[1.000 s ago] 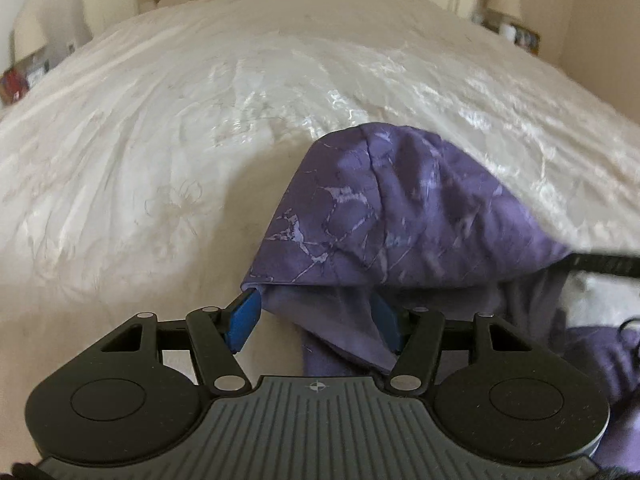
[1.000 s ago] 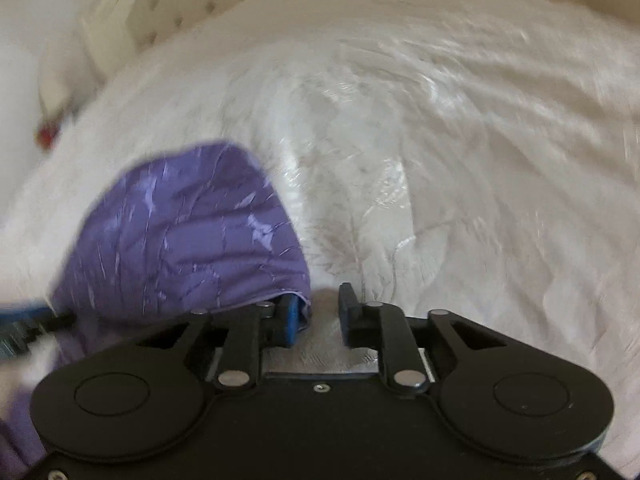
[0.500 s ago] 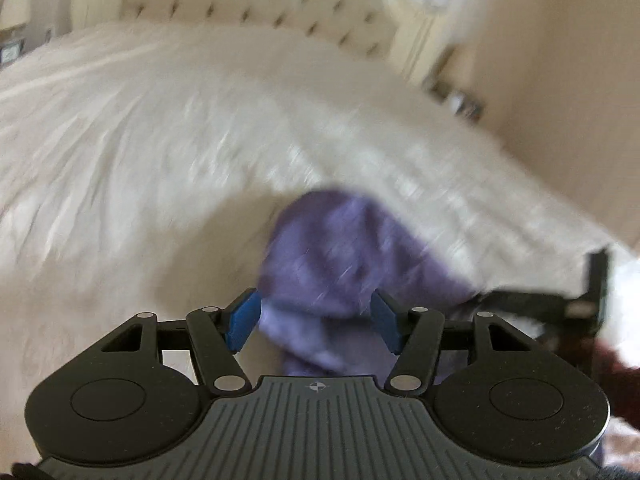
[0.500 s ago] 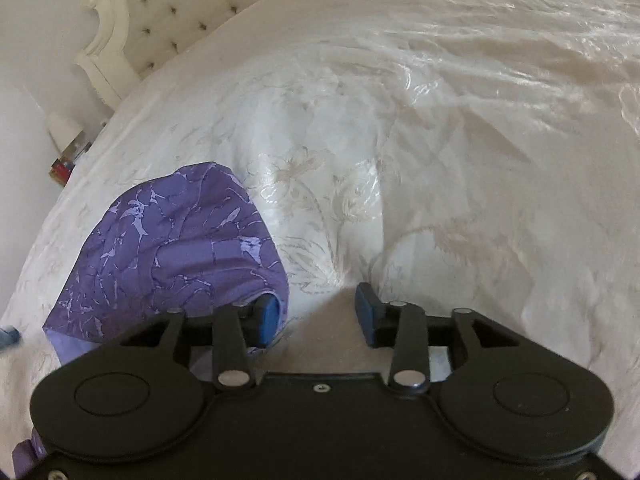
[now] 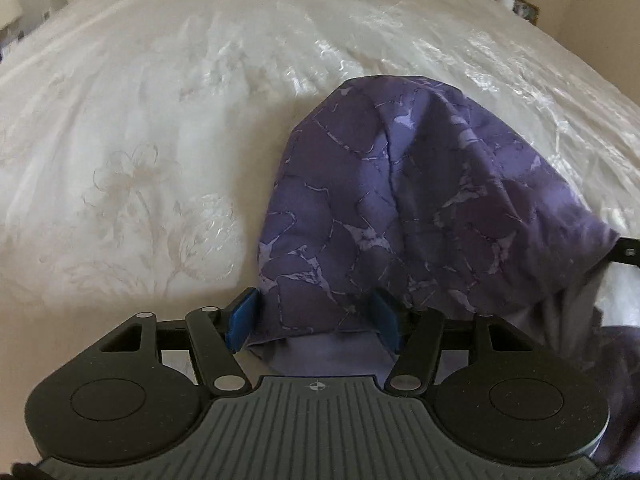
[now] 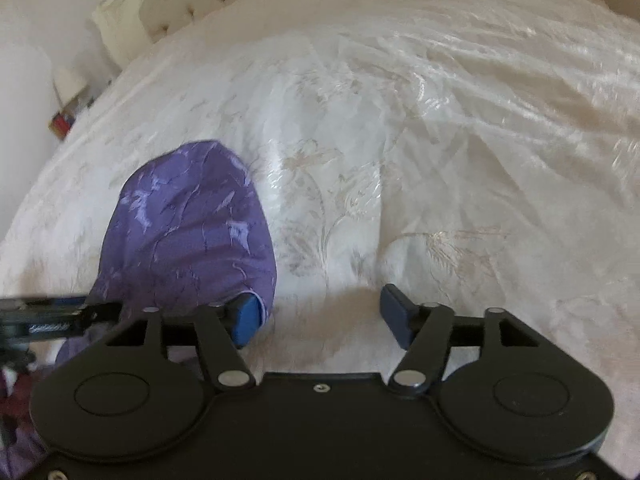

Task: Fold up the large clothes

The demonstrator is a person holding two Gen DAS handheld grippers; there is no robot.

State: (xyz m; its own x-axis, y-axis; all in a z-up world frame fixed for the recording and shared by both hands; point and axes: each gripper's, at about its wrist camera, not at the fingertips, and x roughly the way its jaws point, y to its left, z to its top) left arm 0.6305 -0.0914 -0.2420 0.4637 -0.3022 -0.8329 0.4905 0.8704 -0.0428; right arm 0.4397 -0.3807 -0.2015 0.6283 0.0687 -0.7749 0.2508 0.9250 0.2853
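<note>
A purple patterned garment (image 5: 420, 208) lies on the white bed; its rounded hood-like end points toward the headboard. My left gripper (image 5: 314, 320) is open, with the garment's near edge lying between its blue pads. In the right wrist view the same garment (image 6: 188, 236) sits at the left. My right gripper (image 6: 324, 316) is open over bare bedspread, its left pad (image 6: 245, 317) touching the garment's right edge. The other gripper's black finger shows at the right edge of the left wrist view (image 5: 626, 254).
The white embroidered bedspread (image 5: 160, 160) covers the whole bed. A tufted headboard (image 6: 188, 4) stands at the far end. Nightstands with small items stand at both sides of the bed (image 6: 66, 118) (image 5: 516, 0).
My right gripper has opened wide, from nearly shut a second ago. My left gripper swung away and back, and sits at the garment's near edge, still open.
</note>
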